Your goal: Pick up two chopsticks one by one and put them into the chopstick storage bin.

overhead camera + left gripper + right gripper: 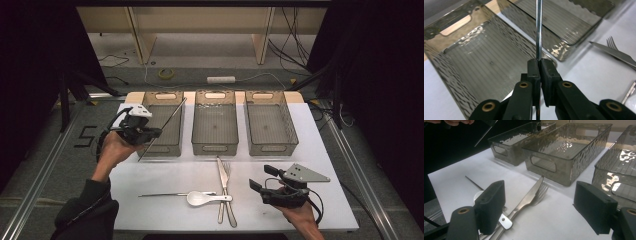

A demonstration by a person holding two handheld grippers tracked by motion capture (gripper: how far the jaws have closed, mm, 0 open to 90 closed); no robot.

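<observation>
The left gripper is clenched on a thin metal chopstick, which hangs in the air over the left bin, slanting from the bin's near outer corner up toward its far inner corner. In the left gripper view the pads press the rod between them with no gap showing.

Handling judgement: the chopstick is light, rigid and smooth. A polished round shaft offers the flat pads only a narrow line of contact, so it is likely to swivel or slide under a loose grip. The present hold sits toward the lower end, leaving a long free length above; a hold nearer the middle would reduce swing. It is not fragile, so it tolerates firm pressure.

The right gripper is released, its jaws standing wide apart, and it hovers above the counter well to the right of the left bin. Also on the counter, in front of the left bin's neighbour, lie a second chopstick, a white spoon, a knife and a fork.
</observation>
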